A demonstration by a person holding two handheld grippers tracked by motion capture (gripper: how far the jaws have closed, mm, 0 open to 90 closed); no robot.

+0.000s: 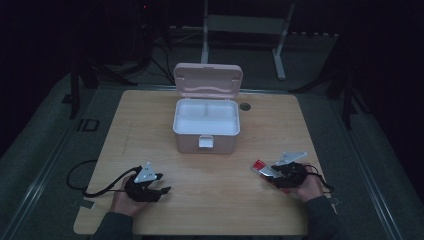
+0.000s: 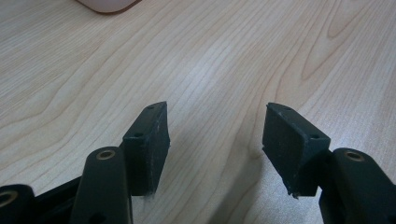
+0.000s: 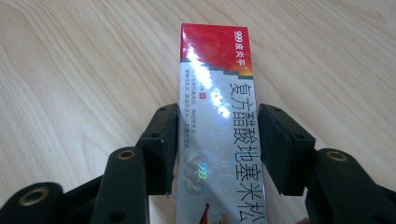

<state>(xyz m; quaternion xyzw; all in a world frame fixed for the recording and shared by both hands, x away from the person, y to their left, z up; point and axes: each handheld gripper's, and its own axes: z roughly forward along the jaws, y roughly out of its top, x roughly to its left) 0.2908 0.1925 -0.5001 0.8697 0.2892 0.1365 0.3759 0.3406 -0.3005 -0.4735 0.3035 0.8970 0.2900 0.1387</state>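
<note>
Box: "999"; Chinese "复方醋酸地塞米松", perhaps incomplete

High view overlooks the table; gripper views skim its wood closely.

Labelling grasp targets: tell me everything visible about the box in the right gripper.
The carton is long, narrow and glossy, looking like thin printed card. Its far end is red with small white print; the rest is silvery white with dark blue Chinese characters along its length and glare spots. The right gripper has its black jaws closed on the two long sides near mid-length. The printed face is up, over the wooden table; whether it is resting or lifted isn't clear. It sits at the table's near right.
</note>
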